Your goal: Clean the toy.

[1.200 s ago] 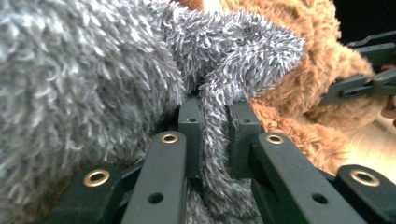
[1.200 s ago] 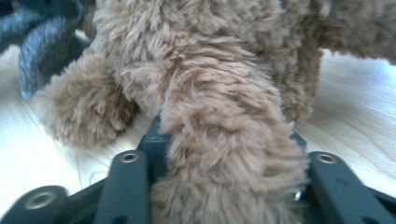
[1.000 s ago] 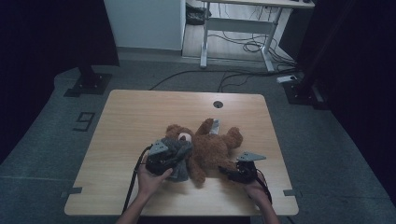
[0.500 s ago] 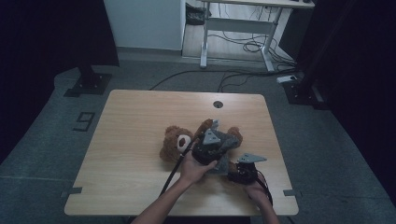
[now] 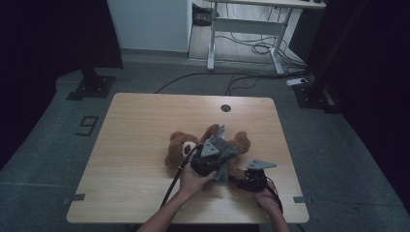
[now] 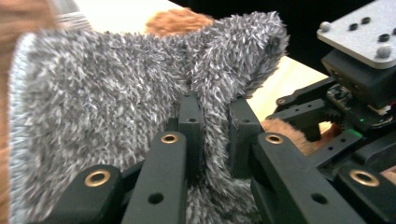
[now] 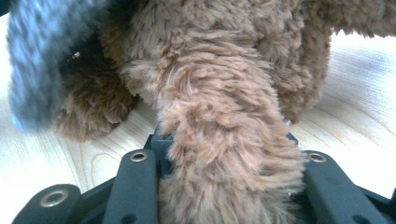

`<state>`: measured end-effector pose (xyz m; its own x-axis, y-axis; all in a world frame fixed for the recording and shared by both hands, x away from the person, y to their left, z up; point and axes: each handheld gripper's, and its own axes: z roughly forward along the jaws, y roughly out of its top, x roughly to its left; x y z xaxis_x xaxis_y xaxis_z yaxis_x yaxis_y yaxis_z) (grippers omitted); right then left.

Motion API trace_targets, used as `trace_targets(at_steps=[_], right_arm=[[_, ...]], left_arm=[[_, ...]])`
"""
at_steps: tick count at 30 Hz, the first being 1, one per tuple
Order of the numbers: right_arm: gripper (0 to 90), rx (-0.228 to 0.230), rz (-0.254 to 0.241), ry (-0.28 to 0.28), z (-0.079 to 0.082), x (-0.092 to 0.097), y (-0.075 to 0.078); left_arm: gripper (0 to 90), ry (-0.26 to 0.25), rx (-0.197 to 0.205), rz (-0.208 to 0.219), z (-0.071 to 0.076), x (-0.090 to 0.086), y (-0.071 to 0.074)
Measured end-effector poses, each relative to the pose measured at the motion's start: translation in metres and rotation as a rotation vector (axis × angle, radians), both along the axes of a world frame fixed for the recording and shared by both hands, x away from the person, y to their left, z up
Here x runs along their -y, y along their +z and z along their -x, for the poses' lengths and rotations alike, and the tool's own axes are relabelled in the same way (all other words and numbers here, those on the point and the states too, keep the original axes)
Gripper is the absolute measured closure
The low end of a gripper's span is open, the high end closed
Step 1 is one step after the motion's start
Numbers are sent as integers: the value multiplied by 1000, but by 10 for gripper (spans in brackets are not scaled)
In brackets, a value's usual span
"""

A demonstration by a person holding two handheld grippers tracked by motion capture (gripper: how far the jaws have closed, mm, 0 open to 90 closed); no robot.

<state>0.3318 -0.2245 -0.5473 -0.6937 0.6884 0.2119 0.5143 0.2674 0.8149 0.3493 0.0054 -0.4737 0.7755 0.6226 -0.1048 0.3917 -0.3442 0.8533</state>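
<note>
A brown teddy bear [image 5: 180, 147] lies on the wooden table [image 5: 145, 121], its head to the left. My left gripper [image 5: 220, 151] sits over the bear's body. In the left gripper view its jaws [image 6: 215, 105] are shut on a fold of fuzzy grey cloth [image 6: 102, 93]. The grey cloth [image 5: 222, 171] also shows beside the bear's body in the high view. My right gripper [image 5: 241, 180] is at the bear's lower right. In the right gripper view it [image 7: 224, 140] is shut on a brown furry limb [image 7: 219, 107] of the bear.
The right gripper's body [image 6: 336, 112] shows close at the right of the left gripper view. A round cable hole [image 5: 226, 108] is near the table's far edge. A desk frame and cables [image 5: 251, 43] stand on the floor beyond. Bare tabletop lies to the left.
My left gripper has moved right, from beside the bear's head to over its body, taking the grey cloth along. The right gripper has stayed put on the limb.
</note>
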Motion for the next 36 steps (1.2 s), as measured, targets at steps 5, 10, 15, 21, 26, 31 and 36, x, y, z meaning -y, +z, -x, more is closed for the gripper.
trace_targets(at_steps=[5,10,15,21,26,31,36], right_arm=[[580,2,-1,-3,0,0,0],[582,4,-2,2,0,0,0],[582,2,-3,8,0,0,-1],[582,-2,-8,9,0,1,-1],[582,-3,-11,12,-1,1,-1],[582,-5,-15,13,-1,1,-2],[582,-11,-20,14,-2,1,-2]], left_arm=[[786,78,26,-38,1,-29,5],[787,126,3,6,0,-68,7],[787,147,31,22,8,-91,15],[787,215,41,48,10,-124,19],[790,275,5,25,4,-148,6],[791,310,-35,38,-1,-164,-10],[793,365,-75,4,-6,-180,-25]])
